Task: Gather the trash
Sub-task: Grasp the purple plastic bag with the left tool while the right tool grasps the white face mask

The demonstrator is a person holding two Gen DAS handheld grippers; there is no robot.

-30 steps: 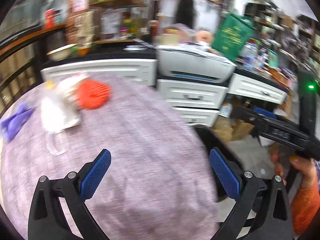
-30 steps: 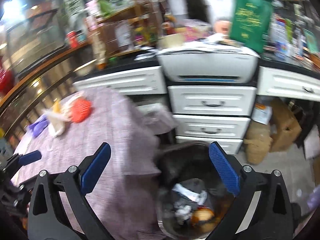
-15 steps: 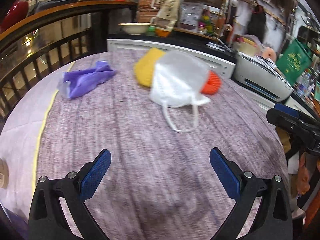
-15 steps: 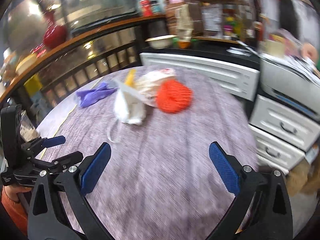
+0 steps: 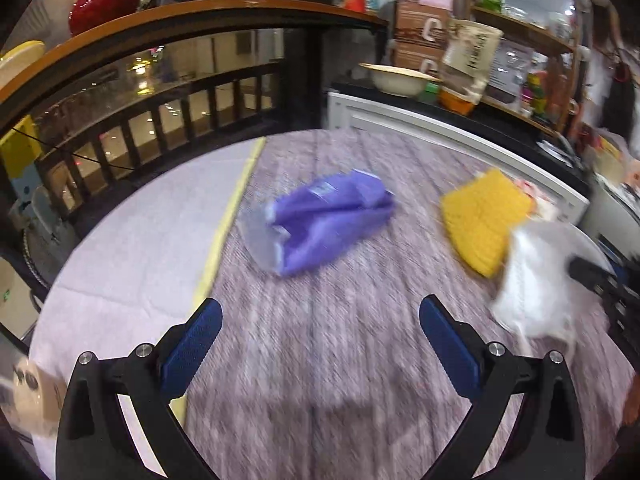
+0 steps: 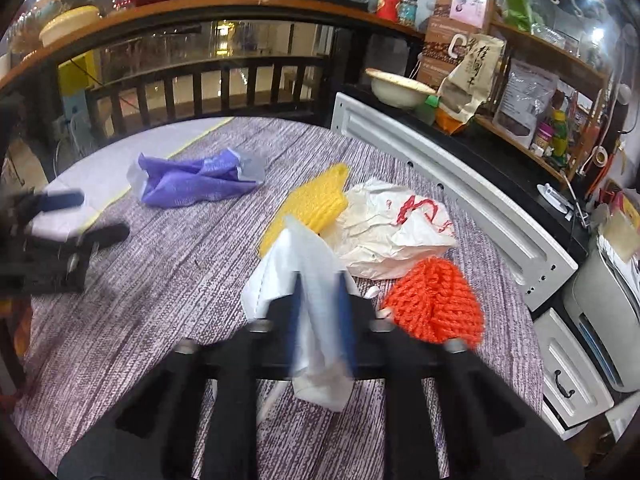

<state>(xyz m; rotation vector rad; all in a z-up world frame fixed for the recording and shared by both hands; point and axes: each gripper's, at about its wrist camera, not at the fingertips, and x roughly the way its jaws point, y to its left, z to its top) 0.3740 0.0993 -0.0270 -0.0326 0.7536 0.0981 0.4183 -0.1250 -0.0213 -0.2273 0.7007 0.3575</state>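
Now white bag [image 6: 308, 280] within right gripper [image 6: 320, 320].

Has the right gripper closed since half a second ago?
Yes. The right gripper was wide open above the table; its pads now pinch the white plastic bag, beside the orange net.

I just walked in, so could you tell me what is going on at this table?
A person is collecting trash with two handheld grippers. The right gripper has closed on a white plastic bag. The left gripper hangs open above the purple wrapper. A yellow net and orange net lie on the table.
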